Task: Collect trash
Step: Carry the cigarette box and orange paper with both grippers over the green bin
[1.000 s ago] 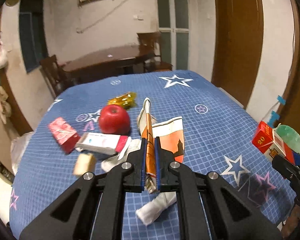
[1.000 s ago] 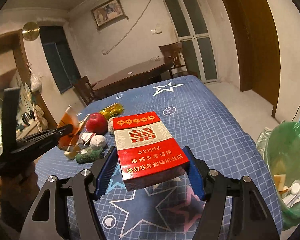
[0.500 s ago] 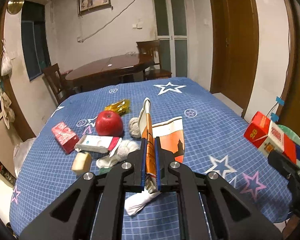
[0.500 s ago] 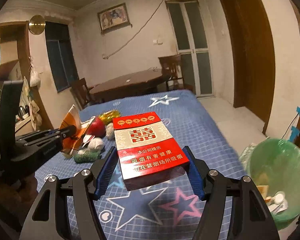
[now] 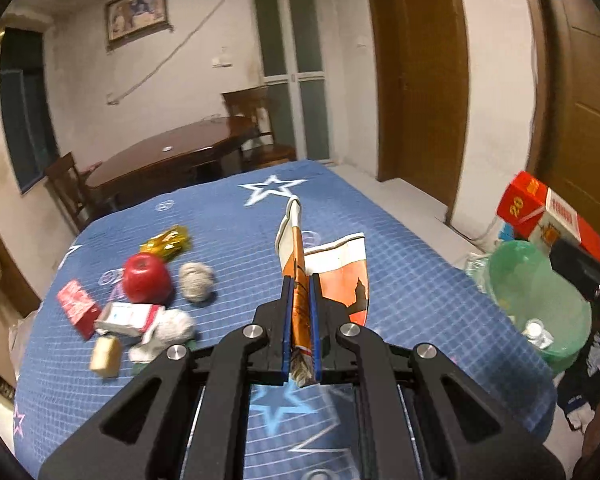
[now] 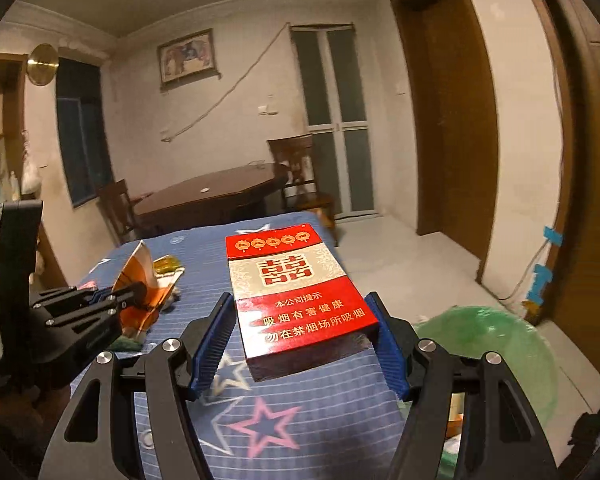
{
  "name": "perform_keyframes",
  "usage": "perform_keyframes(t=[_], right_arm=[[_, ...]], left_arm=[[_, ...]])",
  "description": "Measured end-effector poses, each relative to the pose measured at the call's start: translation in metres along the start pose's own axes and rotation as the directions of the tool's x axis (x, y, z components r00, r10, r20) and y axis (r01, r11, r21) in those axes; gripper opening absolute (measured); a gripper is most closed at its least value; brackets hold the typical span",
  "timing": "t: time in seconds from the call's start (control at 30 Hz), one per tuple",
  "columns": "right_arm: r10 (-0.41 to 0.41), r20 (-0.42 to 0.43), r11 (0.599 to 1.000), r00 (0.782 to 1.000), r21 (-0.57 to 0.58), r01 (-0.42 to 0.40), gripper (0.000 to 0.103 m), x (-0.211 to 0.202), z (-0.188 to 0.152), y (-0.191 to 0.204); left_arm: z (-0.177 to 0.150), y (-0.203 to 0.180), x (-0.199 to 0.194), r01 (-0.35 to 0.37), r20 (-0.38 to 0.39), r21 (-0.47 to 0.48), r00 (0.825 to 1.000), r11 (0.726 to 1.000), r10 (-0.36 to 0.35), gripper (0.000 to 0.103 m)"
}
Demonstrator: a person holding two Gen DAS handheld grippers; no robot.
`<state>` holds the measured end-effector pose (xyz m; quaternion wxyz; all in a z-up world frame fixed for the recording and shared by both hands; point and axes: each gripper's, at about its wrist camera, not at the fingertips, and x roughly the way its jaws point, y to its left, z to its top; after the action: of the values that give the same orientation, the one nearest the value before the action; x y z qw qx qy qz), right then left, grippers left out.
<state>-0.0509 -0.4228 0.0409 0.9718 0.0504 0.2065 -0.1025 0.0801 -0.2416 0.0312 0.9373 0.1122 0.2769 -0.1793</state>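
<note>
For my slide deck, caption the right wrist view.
Right gripper carries a red cigarette pack toward the green bin; left gripper holds a crushed paper cup.

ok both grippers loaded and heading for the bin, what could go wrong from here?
1. The red cigarette box sits between wide-set jaws of the right gripper; it might slip before reaching the green bin.
2. The flattened paper cup in the left gripper is pinched only at one edge and could twist free.
3. The bin sits low beside the table edge; a release from this height could miss it.
</note>
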Motion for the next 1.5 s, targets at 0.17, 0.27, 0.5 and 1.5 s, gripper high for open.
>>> perform_keyframes(t=[0.17,0.27,0.5,1.5], right_arm=[[-0.06,-0.014,0.998,0.998,0.026,0.06,0.067,-0.008,0.004,-0.035],[-0.098,-0.023,0.994,0.995,0.035,0.099,0.067,-0.015,0.005,-0.054],[-0.172,-0.048,0.983,0.984,0.06,0.175,0.067,-0.023,0.008,-0.104],[-0.382,-0.153,0.912,0.911,0.098,0.399,0.067,-0.038,-0.014,-0.201]], left_arm=[[0.007,-0.031,0.006,0.067,-0.016,0.046,0.998,0.997,-0.066,0.006],[0.01,-0.049,0.01,0.097,-0.023,0.076,0.995,0.992,-0.095,0.006],[0.014,-0.087,0.026,0.168,-0.057,0.137,0.985,0.976,-0.161,0.006],[0.018,-0.22,0.068,0.407,-0.19,0.354,0.913,0.842,-0.361,0.006]])
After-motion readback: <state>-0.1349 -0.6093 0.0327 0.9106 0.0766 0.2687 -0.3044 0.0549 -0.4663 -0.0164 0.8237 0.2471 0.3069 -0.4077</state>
